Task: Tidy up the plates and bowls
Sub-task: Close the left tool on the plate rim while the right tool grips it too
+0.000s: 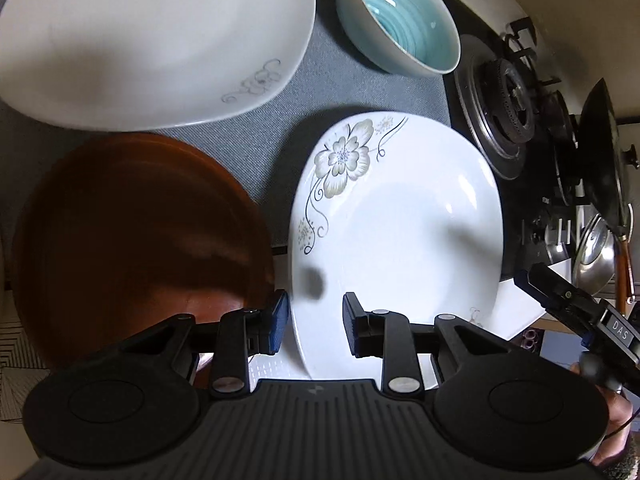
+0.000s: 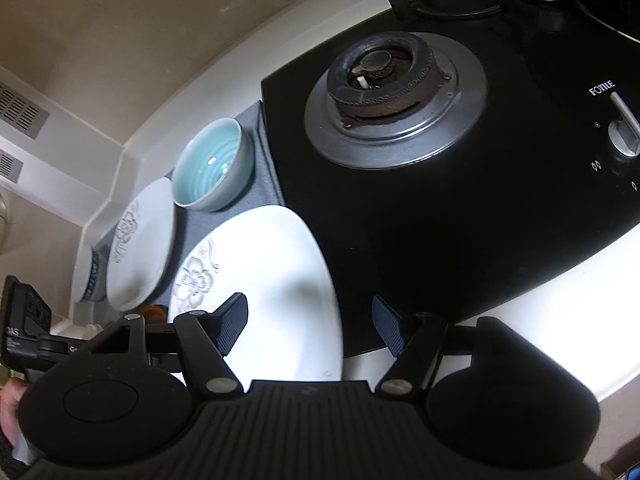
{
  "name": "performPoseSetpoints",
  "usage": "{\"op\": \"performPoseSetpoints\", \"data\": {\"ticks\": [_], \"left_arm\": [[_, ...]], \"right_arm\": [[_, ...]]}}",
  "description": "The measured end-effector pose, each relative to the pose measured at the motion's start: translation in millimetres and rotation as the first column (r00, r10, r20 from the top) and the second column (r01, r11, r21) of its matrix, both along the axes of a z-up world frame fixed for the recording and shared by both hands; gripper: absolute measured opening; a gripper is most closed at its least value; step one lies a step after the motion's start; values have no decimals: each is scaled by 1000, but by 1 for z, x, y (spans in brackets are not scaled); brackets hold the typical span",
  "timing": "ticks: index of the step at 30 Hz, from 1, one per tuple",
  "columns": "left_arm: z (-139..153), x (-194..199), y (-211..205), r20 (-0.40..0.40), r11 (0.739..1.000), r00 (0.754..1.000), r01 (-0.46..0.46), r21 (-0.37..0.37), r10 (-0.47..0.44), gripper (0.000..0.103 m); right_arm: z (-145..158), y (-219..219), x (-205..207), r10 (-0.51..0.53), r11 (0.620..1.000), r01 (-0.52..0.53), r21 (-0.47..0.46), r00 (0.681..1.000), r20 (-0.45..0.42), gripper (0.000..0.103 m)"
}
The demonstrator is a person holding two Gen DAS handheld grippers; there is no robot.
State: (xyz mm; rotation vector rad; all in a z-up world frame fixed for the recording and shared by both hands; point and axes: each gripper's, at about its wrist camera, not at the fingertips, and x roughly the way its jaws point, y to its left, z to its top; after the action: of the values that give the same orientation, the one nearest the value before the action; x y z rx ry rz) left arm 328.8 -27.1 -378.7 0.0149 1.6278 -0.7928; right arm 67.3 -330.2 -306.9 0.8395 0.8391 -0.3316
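Note:
A white flowered plate (image 1: 400, 236) lies on a grey mat (image 1: 240, 136) beside a brown plate (image 1: 132, 236). A larger white plate (image 1: 152, 40) and a teal bowl (image 1: 400, 20) sit farther back. My left gripper (image 1: 316, 324) is open, its jaws straddling the near left rim of the flowered plate. My right gripper (image 2: 310, 324) is open and empty above that plate's right edge (image 2: 272, 280). The right wrist view also shows the teal bowl (image 2: 212, 168), the larger white plate (image 2: 140, 240) and a blue-rimmed bowl (image 2: 86, 276). The right gripper (image 1: 576, 312) shows in the left view.
A black gas hob (image 2: 440, 200) with a burner (image 2: 384, 76) lies right of the mat. A dark pan (image 1: 600, 152) and a steel lid (image 1: 596, 256) stand beyond it. A white counter (image 2: 540, 320) runs in front, a wall (image 2: 120, 40) behind.

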Motion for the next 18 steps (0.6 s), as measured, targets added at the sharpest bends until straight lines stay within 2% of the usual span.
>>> {"op": "performPoseSetpoints", "data": {"ticks": [1, 4, 7, 10, 12, 13, 18], "left_arm": [[-2, 0, -3, -2, 1000, 1000, 5, 6, -5, 31], [-8, 0, -12, -4, 999, 1000, 11, 32, -11, 32], [-9, 1, -16, -1, 999, 1000, -1, 49, 1, 32], [-9, 2, -14, 4, 999, 1000, -25, 46, 25, 32], [-8, 2, -14, 20, 999, 1000, -19, 41, 18, 32], [-7, 1, -15, 29, 999, 1000, -13, 42, 12, 32], [-2, -7, -18, 66, 998, 998, -11, 60, 7, 32]], "right_arm": [[-3, -1, 1, -1, 1000, 1, -2, 1000, -7, 74], [-13, -5, 4, 4, 999, -3, 41, 1000, -15, 62], [-21, -10, 11, 11, 998, -9, 66, 1000, -27, 55], [-29, -13, 19, 38, 996, -34, 84, 998, -51, 49], [-33, -14, 24, 56, 994, -51, 95, 997, -51, 41], [-33, -13, 26, 68, 994, -63, 94, 997, -48, 33], [-36, 1, 37, 136, 991, -135, 17, 986, -93, 25]]}}
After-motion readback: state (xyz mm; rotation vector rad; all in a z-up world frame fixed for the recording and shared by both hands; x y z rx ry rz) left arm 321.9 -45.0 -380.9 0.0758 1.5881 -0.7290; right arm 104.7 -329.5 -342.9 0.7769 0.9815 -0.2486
